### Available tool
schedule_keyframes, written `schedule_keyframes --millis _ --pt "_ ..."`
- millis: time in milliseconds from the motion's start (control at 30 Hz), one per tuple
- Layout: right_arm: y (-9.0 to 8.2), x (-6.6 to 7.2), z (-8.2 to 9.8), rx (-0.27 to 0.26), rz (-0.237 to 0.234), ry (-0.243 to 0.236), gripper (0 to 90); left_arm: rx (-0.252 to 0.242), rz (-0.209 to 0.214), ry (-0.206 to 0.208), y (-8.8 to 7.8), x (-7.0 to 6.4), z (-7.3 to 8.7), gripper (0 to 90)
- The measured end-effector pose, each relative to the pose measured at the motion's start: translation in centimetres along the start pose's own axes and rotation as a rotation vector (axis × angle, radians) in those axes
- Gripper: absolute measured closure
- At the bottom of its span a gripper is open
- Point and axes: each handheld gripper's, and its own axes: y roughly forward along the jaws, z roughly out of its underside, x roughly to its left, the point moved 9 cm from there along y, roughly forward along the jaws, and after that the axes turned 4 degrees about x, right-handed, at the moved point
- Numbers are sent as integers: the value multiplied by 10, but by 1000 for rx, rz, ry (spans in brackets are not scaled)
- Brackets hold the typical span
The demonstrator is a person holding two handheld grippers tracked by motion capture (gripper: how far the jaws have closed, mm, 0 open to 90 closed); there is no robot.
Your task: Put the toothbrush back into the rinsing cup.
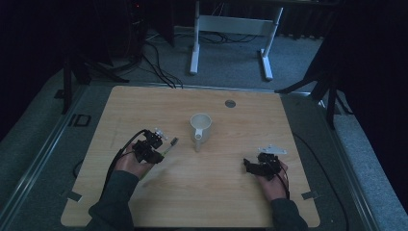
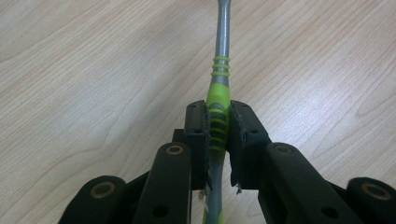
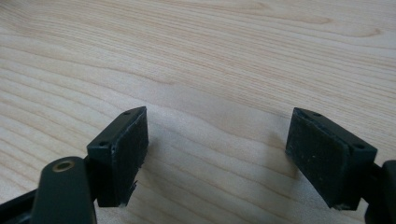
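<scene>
Holding a toothbrush (image 2: 218, 100) in our left gripper (image 2: 218, 126) right now, jaws clamped on the green part of the handle, so that side is sorted. From the left gripper view the grey shaft runs straight out ahead of the jaws over the table (image 2: 84, 70), long axis in line with the gripper. From the high view, the brush head pokes out up and to the right of our left gripper (image 1: 153, 142), aimed roughly at the cup (image 1: 201, 126), which stands near the middle of the table with its mouth up. Cup is close to the brush tip but not touching it.

Our right gripper (image 3: 217, 149) has its jaws spread wide with nothing between them, just bare wood under it. In the high view it sits at the lower right (image 1: 260, 166), well apart from the cup.

Our guess is the brush goes in the cup, and the left hand is clearly the nearer one. It'd want tipping upright first, since it points low and forward.
</scene>
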Motion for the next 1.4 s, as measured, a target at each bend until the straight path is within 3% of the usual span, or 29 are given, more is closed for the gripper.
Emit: schedule_keyframes --millis 1400 --pt "0 0 0 0 -1 -1 205 -138 -32 -56 -14 3 -14 789"
